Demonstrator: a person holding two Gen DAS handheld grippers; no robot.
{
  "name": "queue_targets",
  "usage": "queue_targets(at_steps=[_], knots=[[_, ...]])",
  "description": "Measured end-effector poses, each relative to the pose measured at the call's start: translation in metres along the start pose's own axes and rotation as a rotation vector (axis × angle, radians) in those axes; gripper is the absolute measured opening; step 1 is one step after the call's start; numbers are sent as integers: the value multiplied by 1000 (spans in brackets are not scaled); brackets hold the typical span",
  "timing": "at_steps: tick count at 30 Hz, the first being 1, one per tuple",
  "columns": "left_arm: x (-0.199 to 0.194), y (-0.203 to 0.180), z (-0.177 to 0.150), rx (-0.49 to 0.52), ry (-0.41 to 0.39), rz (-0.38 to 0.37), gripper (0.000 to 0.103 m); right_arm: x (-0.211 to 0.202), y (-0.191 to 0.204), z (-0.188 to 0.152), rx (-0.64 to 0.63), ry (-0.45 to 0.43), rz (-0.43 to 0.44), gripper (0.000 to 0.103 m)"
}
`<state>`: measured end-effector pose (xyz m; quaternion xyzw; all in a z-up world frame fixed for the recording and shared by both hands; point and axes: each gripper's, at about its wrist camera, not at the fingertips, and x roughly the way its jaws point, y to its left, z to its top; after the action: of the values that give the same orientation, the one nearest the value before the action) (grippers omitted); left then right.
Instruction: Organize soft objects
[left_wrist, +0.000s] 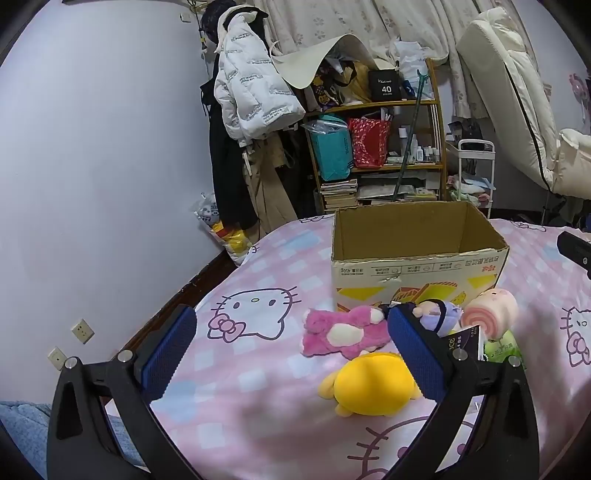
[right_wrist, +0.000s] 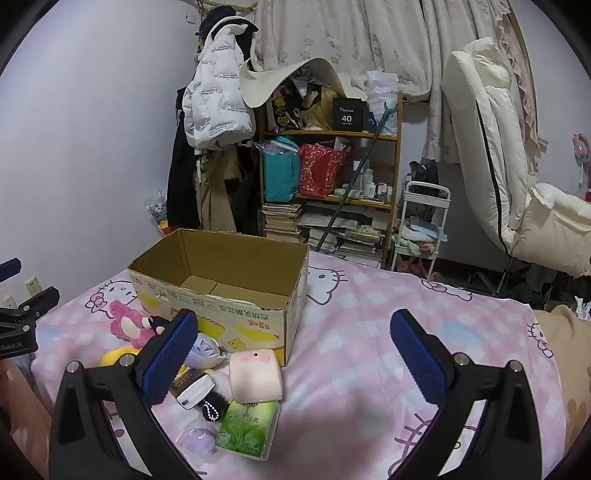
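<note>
An open empty cardboard box stands on the pink bed; it also shows in the right wrist view. In front of it lie a pink plush, a yellow plush, a purple plush and a pink roll plush. The right wrist view shows the pink roll plush, a green tissue pack, the purple plush and the pink plush. My left gripper is open and empty above the bed, left of the toys. My right gripper is open and empty, right of the toys.
The bed has a Hello Kitty sheet. A cluttered shelf, hanging coats and a white cart stand beyond the bed. A folded white mattress leans at the right. A wall is on the left.
</note>
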<state>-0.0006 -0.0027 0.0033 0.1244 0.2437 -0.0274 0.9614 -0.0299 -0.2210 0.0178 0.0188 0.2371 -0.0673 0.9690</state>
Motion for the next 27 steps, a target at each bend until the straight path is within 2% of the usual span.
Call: queue_targets(at_steps=[27], knots=[[2, 0, -2, 6, -1, -3, 102, 0, 1, 0, 2, -3, -2, 103]])
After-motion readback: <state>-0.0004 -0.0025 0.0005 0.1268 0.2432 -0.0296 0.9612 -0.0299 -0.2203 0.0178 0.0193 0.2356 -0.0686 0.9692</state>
